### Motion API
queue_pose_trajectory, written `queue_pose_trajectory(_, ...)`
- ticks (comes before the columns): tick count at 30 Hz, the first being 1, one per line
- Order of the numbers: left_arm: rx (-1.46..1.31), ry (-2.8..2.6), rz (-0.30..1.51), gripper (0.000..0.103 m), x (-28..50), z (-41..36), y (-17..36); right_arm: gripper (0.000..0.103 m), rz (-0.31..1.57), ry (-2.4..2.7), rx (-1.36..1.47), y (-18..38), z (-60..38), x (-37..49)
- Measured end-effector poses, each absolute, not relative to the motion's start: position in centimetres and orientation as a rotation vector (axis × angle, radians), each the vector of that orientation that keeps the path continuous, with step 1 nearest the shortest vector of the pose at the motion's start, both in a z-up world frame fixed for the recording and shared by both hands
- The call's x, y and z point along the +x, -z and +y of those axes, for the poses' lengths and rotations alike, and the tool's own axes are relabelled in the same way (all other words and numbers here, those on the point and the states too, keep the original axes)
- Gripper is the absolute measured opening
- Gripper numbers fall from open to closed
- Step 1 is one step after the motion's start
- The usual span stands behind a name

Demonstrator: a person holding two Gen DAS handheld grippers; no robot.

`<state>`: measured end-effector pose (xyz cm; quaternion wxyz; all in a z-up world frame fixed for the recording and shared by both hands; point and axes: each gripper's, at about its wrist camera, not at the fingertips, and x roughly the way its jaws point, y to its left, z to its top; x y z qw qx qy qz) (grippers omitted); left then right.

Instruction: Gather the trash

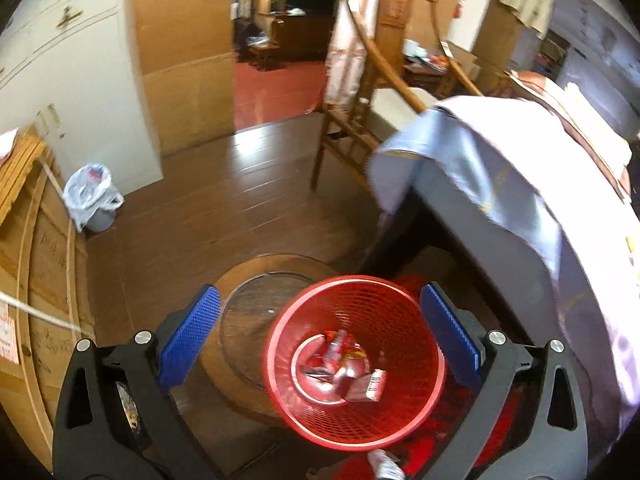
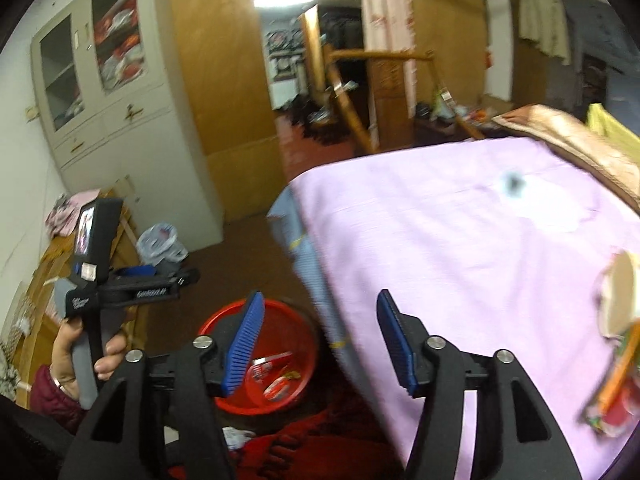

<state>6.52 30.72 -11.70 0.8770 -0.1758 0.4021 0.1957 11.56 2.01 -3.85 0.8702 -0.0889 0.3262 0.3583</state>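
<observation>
wrappers [image 1: 344, 368] in red basket [image 1: 394, 426]

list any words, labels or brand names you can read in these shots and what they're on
Nothing reads for certain.
White lettering on the left gripper's black bar: too blurred.
White script on its grey handle: too small.
Print on the wrappers in the red basket: blurred.
Dark writing on the cardboard box and its red-and-white label: unreadable.
</observation>
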Motion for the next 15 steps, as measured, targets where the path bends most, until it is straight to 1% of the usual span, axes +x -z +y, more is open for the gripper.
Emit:
queue_pose_trajectory(4,-0.302,-0.358,0.834,0.096,7.2,27.1,10.3,0.070,0.609,-0.660,-0.128,2.2,-3.3,11.5)
queue_pose_trajectory(6,-0.270,-0.324,0.829,0.096,7.4,25.0,9.4,0.080,0.569,-0.608,-0.096,1.5,-6.2,11.4)
queue_pose_trajectory(7,-0.258,-0.307,0.827,0.096,7.6,24.0,9.0,0.083,0.547,-0.579,-0.079,1.1,-7.6,11.3)
queue_pose_trajectory(9,-0.230,-0.269,0.822,0.096,7.8,21.8,8.4,0.094,0.502,-0.518,-0.042,0.3,-10.8,11.0)
queue_pose_trajectory(10,-0.217,-0.246,0.821,0.096,8.1,20.6,8.0,0.097,0.481,-0.488,-0.024,0.0,-12.5,10.8)
queue_pose_trajectory(15,-0.144,-0.103,0.809,0.096,9.9,14.3,6.6,0.098,0.382,-0.360,0.037,-0.5,-20.2,10.1)
